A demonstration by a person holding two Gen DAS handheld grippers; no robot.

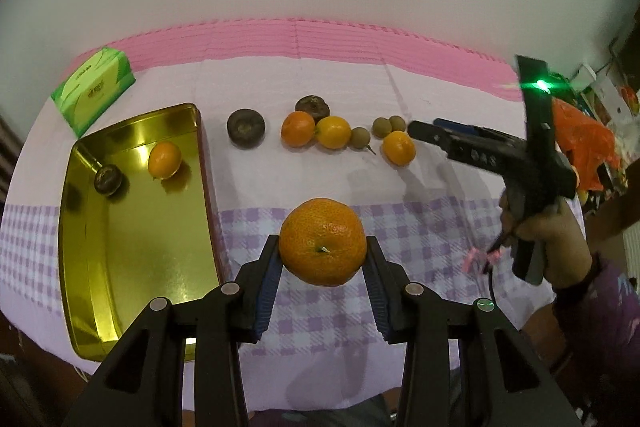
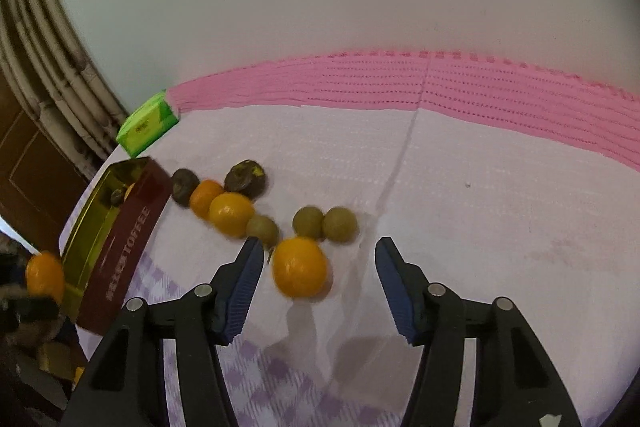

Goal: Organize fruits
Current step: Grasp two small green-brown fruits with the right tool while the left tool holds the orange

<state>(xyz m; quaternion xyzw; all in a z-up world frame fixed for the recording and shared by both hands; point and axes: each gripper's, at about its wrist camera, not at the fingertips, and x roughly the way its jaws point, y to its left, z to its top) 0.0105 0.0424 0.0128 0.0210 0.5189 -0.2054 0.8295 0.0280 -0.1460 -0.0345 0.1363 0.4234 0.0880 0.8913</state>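
My left gripper (image 1: 322, 245) is shut on a large tangerine (image 1: 322, 227), held above the checked cloth just right of the gold tin (image 1: 140, 267). The tin holds a small orange (image 1: 164, 160) and a dark wrinkled fruit (image 1: 108, 179). On the white cloth lie two dark fruits (image 1: 245, 128), three small oranges (image 1: 298, 128) and three brownish-green longans (image 1: 386, 125). My right gripper (image 2: 319, 243) is open, with the nearest orange (image 2: 300, 267) lying between and just ahead of its fingers, untouched. The right gripper (image 1: 424, 127) also shows in the left wrist view, beside that orange (image 1: 398, 147).
A green tissue pack (image 1: 94, 87) sits behind the tin, whose brown outer side (image 2: 120, 239) faces the fruit row. A pink mat (image 1: 320, 39) runs along the wall at the back. A person's hand (image 1: 560, 239) grips the right tool; an orange bag (image 1: 580, 139) lies beyond.
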